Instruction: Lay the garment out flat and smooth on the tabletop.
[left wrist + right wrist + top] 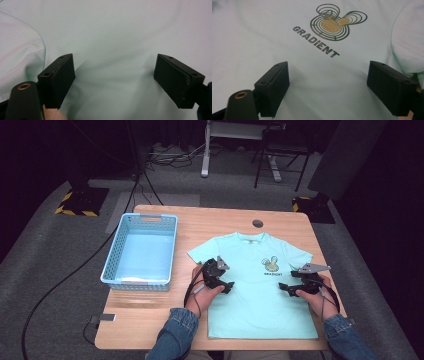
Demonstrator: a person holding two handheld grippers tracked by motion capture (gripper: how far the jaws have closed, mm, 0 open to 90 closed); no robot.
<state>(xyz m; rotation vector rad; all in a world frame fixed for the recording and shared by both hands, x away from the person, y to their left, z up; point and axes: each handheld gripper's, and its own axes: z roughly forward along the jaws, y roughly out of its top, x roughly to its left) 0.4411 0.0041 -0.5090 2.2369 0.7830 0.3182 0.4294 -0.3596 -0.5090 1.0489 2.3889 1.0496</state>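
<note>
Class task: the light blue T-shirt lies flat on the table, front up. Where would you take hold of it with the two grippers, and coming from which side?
Probably pinch the T-shirt at its two side edges below the sleeves, left gripper from the left, right gripper from the right. It lies flat, so only edges offer a fold to clamp.

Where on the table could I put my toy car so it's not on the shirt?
Bare wood lies between the blue basket and the T-shirt, in front of the basket at the table's near left corner, and along the far edge behind the shirt. The middle is crowded: left gripper and right gripper work there.
</note>
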